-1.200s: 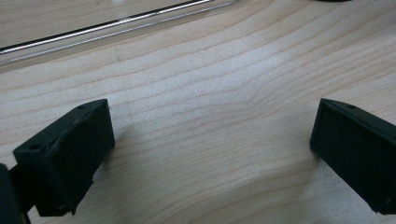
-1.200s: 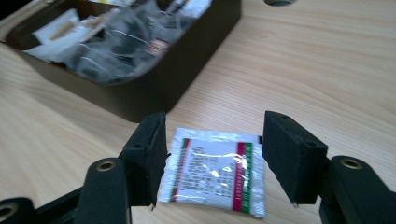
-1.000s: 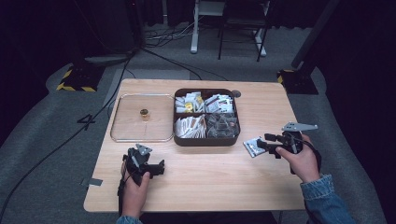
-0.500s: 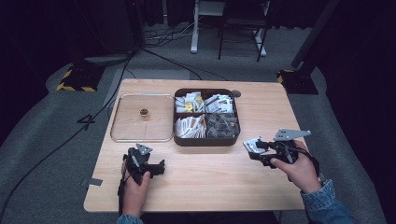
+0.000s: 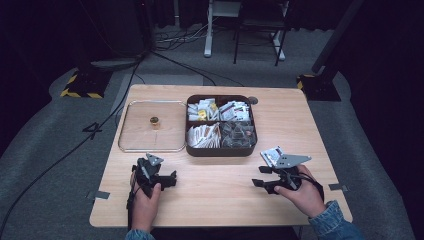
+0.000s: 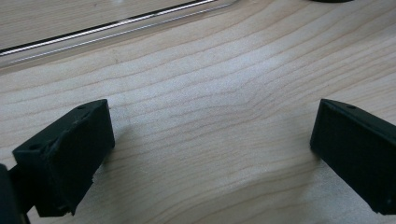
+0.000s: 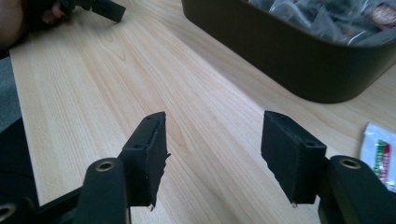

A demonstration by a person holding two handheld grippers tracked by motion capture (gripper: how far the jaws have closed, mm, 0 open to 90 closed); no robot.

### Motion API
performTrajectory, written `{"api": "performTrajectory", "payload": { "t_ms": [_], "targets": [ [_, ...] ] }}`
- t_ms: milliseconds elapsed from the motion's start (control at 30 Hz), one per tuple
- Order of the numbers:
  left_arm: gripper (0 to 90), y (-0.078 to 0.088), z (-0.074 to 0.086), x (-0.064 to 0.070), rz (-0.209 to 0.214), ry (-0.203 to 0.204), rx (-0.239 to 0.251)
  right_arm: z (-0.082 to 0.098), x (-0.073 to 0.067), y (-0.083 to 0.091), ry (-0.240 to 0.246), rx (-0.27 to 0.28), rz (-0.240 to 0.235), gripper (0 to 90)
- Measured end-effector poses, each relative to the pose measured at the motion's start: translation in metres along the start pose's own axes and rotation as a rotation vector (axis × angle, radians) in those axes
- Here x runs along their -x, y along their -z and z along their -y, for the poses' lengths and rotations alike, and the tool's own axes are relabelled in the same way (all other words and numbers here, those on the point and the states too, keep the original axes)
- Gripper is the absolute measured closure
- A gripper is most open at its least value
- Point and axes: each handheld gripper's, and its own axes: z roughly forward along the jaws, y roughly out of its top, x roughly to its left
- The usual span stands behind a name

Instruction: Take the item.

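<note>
A small white packet (image 5: 271,155) with red and green print lies on the wooden table (image 5: 220,200) just in front of the brown box (image 5: 220,150); in the right gripper view the packet (image 7: 380,154) sits at the right edge. My right gripper (image 5: 260,177) is near the front right, jaws pointing left, open and holding nothing (image 7: 215,149). My left gripper (image 5: 172,179) rests near the front left, open over bare wood (image 6: 210,149).
The brown box (image 7: 303,60) has compartments filled with several sachets. A clear square tray (image 5: 125,145) with a small gold object (image 5: 154,121) lies left of it; the tray's edge (image 6: 116,28) runs ahead of the left jaws. A dark round disc (image 5: 253,100) lies behind the box.
My right gripper has drawn back from the white packet toward the table's front edge and turned leftward. The packet stays where it lay. The left gripper has not moved.
</note>
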Motion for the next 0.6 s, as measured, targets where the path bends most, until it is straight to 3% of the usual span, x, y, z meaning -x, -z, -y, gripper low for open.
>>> {"api": "performTrajectory", "payload": {
  "t_ms": [233,467,600],
  "targets": [
    [0.1,0.000,0.000,0.000,0.000,0.000,0.000,0.013,-0.002,-0.015,0.017,-0.043,0.004,40.9],
    [0.1,0.000,0.000,0.000,0.000,0.000,0.000,0.022,-0.004,-0.023,0.028,-0.042,0.006,39.6],
    [0.1,0.000,0.000,0.000,0.001,0.001,0.000,0.027,-0.007,-0.032,0.051,-0.067,0.014,32.9]
  ]
}}
